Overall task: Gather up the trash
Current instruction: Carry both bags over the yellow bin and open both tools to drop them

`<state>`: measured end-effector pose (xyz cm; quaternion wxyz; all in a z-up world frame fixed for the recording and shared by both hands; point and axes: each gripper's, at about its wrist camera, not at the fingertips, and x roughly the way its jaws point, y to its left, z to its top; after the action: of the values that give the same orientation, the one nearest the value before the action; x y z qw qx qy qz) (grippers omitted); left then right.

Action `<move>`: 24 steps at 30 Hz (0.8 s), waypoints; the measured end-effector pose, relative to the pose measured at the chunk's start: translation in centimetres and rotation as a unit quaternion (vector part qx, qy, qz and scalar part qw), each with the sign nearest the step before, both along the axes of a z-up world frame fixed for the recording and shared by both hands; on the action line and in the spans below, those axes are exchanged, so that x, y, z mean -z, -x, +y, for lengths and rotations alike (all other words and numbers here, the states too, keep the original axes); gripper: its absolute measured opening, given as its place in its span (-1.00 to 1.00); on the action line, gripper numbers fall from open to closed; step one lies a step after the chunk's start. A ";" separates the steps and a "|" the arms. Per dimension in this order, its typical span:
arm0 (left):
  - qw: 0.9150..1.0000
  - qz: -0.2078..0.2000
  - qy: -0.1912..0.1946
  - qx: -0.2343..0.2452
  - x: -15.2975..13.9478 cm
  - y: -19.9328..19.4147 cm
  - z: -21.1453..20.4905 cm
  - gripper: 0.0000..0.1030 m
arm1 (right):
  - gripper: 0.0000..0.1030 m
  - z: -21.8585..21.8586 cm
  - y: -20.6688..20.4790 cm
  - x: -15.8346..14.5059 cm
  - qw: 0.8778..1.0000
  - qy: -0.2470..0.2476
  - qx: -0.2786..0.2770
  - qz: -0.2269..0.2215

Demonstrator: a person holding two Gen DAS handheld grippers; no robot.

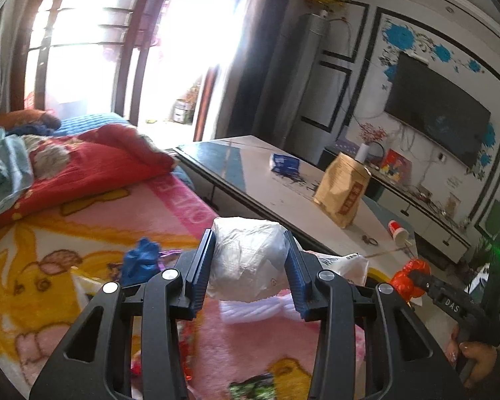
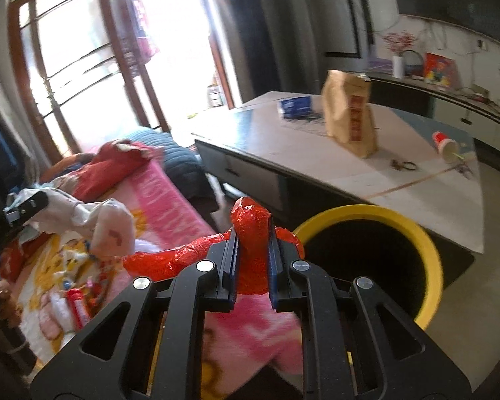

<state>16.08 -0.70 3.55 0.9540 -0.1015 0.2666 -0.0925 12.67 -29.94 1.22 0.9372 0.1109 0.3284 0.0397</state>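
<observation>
**Both hand-held grippers carry trash above the bed, beside the yellow bin**

The left hand-held gripper [image 1: 250, 260] has its jaws partly open and pressed against the two sides of a crumpled white plastic bag bundle [image 1: 248, 260], which it holds clear above the pink cartoon-print blanket [image 1: 66, 266] on the bed. In the right wrist view the same white bundle [image 2: 93, 220] shows at the left, over the blanket.

The right hand-held gripper [image 2: 251, 260] has its jaws nearly closed, pinching a crinkled red plastic bag [image 2: 250, 233]; a loose tail of the red plastic trails to the left of the jaws. Just to the right of this gripper stands a round yellow-rimmed waste bin with a dark inside [image 2: 433, 256], next to the bed and in front of the low white table [image 2: 316, 153].

On the table stand a tall brown paper bag [image 2: 350, 116], a blue packet [image 2: 295, 106] and a tipped red-and-white paper cup [image 2: 445, 143].

More litter lies on the blanket: a crumpled blue plastic piece [image 1: 140, 260], a green-patterned wrapper [image 1: 251, 388] and a small red-and-white wrapper [image 2: 78, 310]. A red quilt [image 1: 93, 163] is heaped at the far end of the bed.
</observation>
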 end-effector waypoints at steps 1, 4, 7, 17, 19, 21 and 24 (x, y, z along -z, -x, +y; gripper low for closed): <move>1.000 0.001 -0.002 0.006 0.0 -0.2 -0.7 -0.24 | -0.83 -0.6 0.0 0.0 1.000 0.002 0.007 0.001; 1.000 0.003 -0.011 0.022 0.2 -0.7 -2.5 -0.24 | -0.83 -1.9 -0.1 0.2 1.000 0.008 0.030 0.004; 0.999 0.004 -0.019 0.039 0.5 -1.2 -4.5 -0.24 | -0.83 -3.4 -0.1 0.4 0.998 0.017 0.052 0.005; 0.995 0.011 -0.045 0.088 2.1 -2.6 -10.3 -0.25 | -0.83 -9.7 -0.6 1.3 0.989 0.034 0.143 0.006; 0.994 0.013 -0.050 0.098 2.5 -2.9 -11.4 -0.24 | -0.82 -11.1 -0.6 1.8 0.986 0.032 0.162 0.012; 0.992 0.015 -0.056 0.108 2.9 -3.1 -12.6 -0.24 | -0.83 -12.0 -0.9 2.4 0.984 0.029 0.175 0.019; 0.989 0.023 -0.064 0.129 3.7 -3.5 -14.7 -0.24 | -0.82 -13.5 -1.1 3.3 0.981 0.013 0.192 0.030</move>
<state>19.55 -15.41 -0.16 0.9322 -0.0072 0.3046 -0.1952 13.76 -43.49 -2.06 0.9185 0.1609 0.3294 -0.1483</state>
